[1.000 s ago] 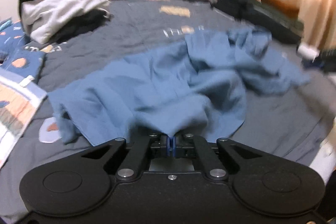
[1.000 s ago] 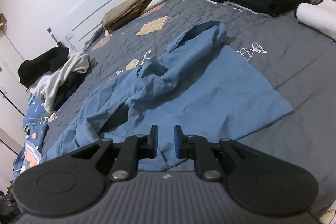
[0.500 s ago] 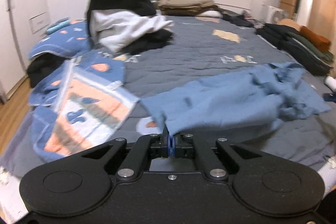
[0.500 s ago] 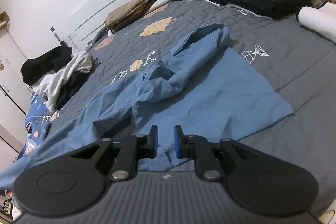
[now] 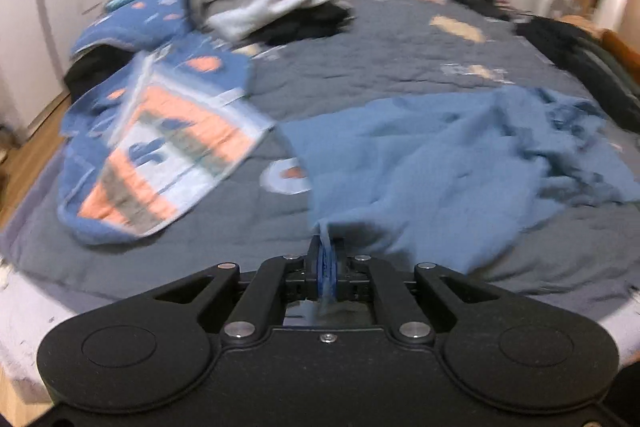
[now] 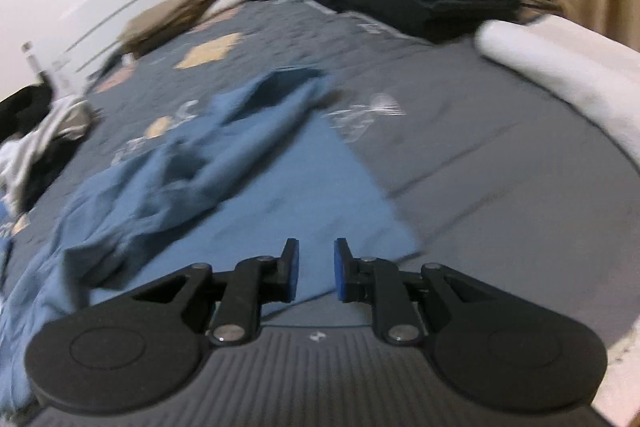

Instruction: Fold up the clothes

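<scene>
Left gripper [image 5: 327, 261] was seen low over near edge of bed, pointed forward along mattress. Its jaws were closed tight, blue pads [image 5: 320, 269] pressed together on pinched corner of blue garment [image 5: 432, 163]; fabric was seen drawn up between fingers. Right gripper [image 6: 316, 267] was held level and forward, tilted slightly. Its jaws were parted, clear gap shown between blue pads [image 6: 341, 269], nothing gripped between them. Both views were blurred. No hand or sleeve was visible.
</scene>
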{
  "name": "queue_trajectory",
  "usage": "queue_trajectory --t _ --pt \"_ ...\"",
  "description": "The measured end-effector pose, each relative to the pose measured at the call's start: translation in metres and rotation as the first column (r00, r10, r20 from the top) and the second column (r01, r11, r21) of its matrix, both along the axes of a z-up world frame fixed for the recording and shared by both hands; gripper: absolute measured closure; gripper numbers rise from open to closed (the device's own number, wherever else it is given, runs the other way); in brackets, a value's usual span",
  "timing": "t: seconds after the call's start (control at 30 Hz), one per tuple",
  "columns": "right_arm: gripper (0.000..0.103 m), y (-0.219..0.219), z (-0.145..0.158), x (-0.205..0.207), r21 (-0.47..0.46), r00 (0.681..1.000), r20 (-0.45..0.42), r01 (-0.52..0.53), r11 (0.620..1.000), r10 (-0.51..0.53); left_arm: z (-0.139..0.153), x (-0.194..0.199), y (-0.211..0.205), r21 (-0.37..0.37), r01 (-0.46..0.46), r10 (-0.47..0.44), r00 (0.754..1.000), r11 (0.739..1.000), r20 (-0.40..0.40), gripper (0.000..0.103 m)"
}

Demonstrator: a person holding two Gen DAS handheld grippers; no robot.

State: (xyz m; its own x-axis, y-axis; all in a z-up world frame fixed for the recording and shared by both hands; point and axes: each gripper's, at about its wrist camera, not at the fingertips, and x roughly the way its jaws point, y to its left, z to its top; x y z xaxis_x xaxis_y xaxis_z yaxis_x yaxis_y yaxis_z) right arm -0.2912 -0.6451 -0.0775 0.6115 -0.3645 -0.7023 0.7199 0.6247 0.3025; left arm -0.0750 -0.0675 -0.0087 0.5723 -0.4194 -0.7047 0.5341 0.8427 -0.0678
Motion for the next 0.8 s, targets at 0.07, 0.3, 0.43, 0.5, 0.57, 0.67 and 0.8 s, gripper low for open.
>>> queue_trajectory --t 0.07,0.3,0.43,0.5,0.57,0.67,0.8 --pt "0.079 -0.012 -0.004 -0.009 0.032 0.999 0.000 0.042 0.999 -0.042 0.002 -0.014 -0.012 -0.054 0.055 -0.054 0.999 0.997 0.007 0.078" --pt "0.076 -0.030 -0.025 -0.029 0.213 0.991 0.071 0.100 0.972 -0.117 -0.018 -0.050 -0.100 -0.148 0.203 -0.189 0.976 0.968 0.104 0.047" --pt "0.076 -0.031 -0.032 -0.024 0.217 0.993 0.043 0.100 0.971 -0.112 -0.033 -0.052 -0.143 -0.212 0.243 -0.237 0.970 0.947 0.050 0.047" --pt "0.076 -0.034 -0.037 -0.022 0.227 0.992 0.043 0.105 0.968 -0.118 -0.038 -0.053 -0.152 -0.233 0.255 -0.252 0.967 0.939 0.043 0.047" --pt "0.076 -0.041 -0.043 -0.022 0.255 0.989 0.051 0.121 0.959 -0.138 -0.042 -0.053 -0.157 -0.247 0.250 -0.250 0.968 0.936 0.033 0.047" --pt "0.076 -0.049 -0.054 -0.021 0.299 0.983 0.062 0.145 0.943 -0.171 -0.048 -0.053 -0.163 -0.268 0.242 -0.246 0.969 0.933 0.017 0.047" --pt "0.076 -0.054 -0.062 -0.025 0.325 0.972 0.118 0.156 0.933 -0.204 -0.055 -0.053 -0.171 -0.295 0.231 -0.243 0.970 0.927 -0.003 0.047"
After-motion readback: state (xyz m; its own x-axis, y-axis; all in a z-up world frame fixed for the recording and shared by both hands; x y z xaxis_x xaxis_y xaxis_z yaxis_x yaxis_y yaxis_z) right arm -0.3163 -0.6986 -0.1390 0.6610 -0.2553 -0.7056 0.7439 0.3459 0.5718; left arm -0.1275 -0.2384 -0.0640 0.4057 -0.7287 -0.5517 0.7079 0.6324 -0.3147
